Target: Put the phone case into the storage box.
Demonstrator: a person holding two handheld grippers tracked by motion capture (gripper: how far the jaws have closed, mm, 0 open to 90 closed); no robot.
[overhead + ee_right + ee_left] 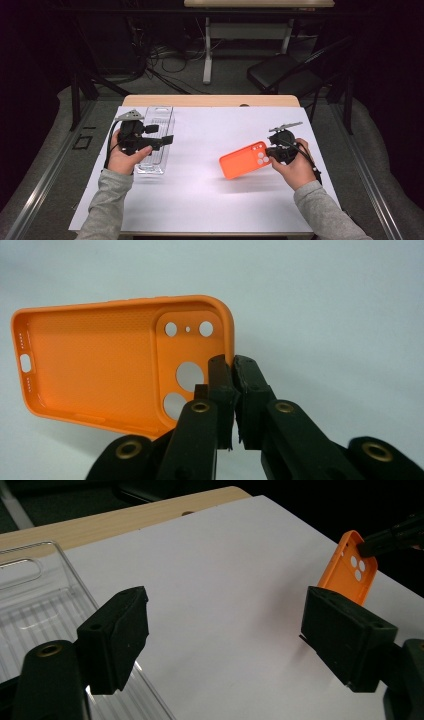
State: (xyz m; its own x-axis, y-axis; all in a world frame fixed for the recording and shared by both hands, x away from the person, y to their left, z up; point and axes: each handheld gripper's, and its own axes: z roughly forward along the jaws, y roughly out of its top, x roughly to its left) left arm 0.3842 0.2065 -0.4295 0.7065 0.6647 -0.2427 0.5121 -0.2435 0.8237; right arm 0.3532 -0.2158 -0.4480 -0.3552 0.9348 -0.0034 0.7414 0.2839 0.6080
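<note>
An orange phone case [244, 159] hangs just above the white sheet at the right, held by its camera-hole end. My right gripper [274, 153] is shut on the rim of the orange phone case [115, 355], whose hollow inside faces that camera. My left gripper [167, 140] stands open at the left, above a clear plastic tray [156, 140], with nothing between its jaws. In the left gripper view the tray [35, 610] lies to the left and the orange phone case [350, 572] stands far right, beyond my left gripper [225, 630].
A white sheet [200, 200] covers most of the wooden table [210, 100]. Beyond the table's far edge are a black chair [280, 72], table legs and cables on the floor.
</note>
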